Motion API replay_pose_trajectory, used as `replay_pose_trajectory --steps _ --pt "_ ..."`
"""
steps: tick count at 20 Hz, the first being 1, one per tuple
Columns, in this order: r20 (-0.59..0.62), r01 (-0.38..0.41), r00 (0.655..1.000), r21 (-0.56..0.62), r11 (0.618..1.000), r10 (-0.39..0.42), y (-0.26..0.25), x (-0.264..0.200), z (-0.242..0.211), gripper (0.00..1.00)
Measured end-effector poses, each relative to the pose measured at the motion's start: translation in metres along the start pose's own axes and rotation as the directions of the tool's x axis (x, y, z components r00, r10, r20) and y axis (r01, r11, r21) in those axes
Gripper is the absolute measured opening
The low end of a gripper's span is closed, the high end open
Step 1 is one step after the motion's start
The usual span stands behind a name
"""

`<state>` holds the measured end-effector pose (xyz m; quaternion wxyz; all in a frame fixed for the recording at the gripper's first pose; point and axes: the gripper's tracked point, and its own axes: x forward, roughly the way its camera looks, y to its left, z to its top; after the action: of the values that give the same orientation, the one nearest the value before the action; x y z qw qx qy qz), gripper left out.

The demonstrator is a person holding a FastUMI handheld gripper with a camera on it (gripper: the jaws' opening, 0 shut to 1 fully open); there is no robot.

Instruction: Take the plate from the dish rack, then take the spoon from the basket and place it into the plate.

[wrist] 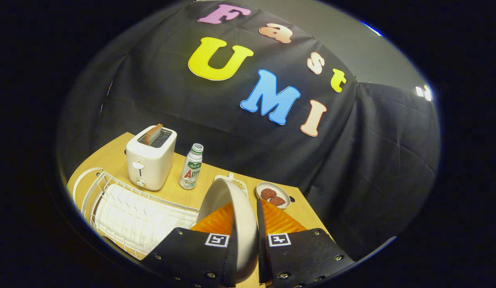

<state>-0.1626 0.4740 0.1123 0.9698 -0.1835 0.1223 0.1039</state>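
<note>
A big black cloth (215, 116) hangs behind everything and makes the back wall. It has folds and wrinkles in it. The cloth bends around to the right side too, where it hangs down in soft creases. Above the cloth there is a plain grey wall (352, 44). Up at the far right, small bright white lights (424, 93) shine. Down low stands a table (179, 192) with a light brown wooden top. The wood looks smooth and pale. The table's far edge sits right against the black cloth.
</note>
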Motion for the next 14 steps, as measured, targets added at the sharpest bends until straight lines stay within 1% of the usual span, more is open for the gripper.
replay_pose_trajectory --steps 3,5,9,14 --pt "0.020 0.030 0.999 -0.023 0.999 -0.030 -0.019 -0.026 0.002 0.21" --pt "0.026 0.036 0.999 -0.036 0.999 -0.036 -0.028 -0.043 -0.002 0.21" --pt "0.024 0.026 0.999 -0.032 0.999 -0.025 -0.044 -0.077 -0.024 0.21" --pt "-0.013 -0.023 1.000 0.030 0.999 0.023 -0.053 -0.108 -0.068 0.21"
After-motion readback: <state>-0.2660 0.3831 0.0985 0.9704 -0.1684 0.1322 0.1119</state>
